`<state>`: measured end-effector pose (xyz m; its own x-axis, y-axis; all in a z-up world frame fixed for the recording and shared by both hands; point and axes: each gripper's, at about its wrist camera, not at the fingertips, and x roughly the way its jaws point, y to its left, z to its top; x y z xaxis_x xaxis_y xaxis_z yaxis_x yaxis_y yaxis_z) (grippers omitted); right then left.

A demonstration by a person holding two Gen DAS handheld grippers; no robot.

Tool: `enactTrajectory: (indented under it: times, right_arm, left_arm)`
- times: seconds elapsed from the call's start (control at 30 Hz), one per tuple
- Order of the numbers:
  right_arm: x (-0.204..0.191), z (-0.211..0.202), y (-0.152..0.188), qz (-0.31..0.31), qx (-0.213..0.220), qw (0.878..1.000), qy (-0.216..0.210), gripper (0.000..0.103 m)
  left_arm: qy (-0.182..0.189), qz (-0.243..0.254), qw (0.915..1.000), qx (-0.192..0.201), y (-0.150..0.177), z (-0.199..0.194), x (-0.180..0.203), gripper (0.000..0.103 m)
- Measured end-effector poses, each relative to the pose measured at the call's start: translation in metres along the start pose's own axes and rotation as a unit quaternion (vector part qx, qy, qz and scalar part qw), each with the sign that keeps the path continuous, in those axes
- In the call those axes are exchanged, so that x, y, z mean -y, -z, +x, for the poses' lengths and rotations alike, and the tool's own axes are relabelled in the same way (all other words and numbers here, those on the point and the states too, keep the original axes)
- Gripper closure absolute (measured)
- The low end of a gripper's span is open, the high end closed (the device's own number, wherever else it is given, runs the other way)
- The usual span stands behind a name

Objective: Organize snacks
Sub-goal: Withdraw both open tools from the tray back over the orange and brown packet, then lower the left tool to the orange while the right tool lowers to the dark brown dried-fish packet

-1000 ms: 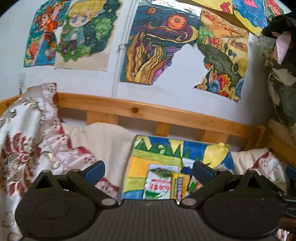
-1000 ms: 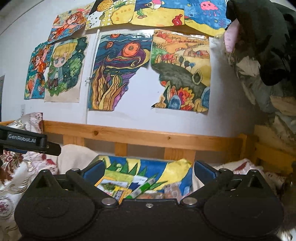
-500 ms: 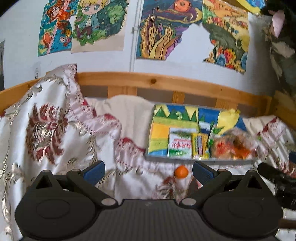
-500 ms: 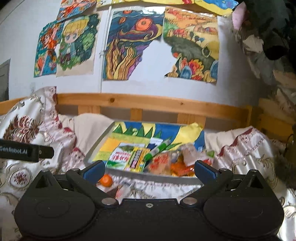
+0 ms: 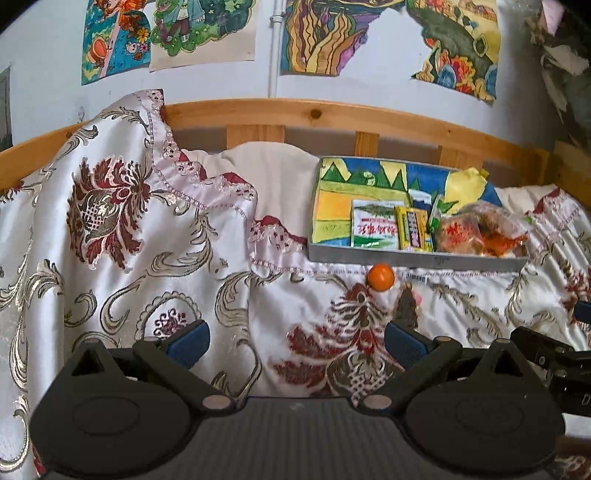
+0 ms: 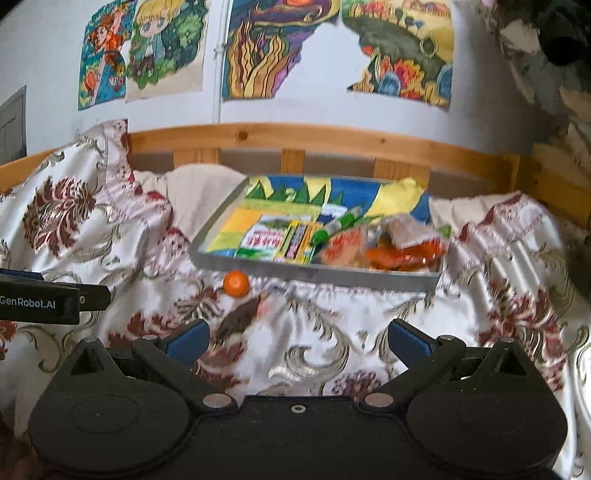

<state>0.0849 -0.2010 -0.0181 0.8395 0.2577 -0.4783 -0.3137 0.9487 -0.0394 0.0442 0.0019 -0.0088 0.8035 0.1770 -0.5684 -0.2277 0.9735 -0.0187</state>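
2 wrist views, both low over the bed, facing the wall.

Each looks forward between its own spread fingers across the patterned bedspread [image 5: 147, 229] toward the tray [image 5: 413, 254], near but not close. Both share tray, orange ball [image 6: 236, 283], wooden rail [image 6: 332, 142] and wall drawings [image 5: 207, 33]; the right view sits further right.

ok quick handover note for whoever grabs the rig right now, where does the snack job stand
Left claw: open, empty, above the patterned bedspread.
Right claw: open, empty, facing the tray.
In the tray: white-green packet, yellow packet, green stick pack, orange bagged snacks.
Left out: small orange ball-shaped item and a dark wrapped item on the bedspread in front of the tray.
Left to do: probably pick those two up and place them in the tray.
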Motion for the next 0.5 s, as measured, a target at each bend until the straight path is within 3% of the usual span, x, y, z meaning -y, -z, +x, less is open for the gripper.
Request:
enactTrajectory:
  times: [0.5]
  right_arm:
    - [-0.0001,0.0093,0.0082,0.009,-0.035,0.999,-0.01,0.001]
  left_arm:
    - [-0.001,0.007,0.9999,-0.015,0.01,0.0032,0.0002,0.001]
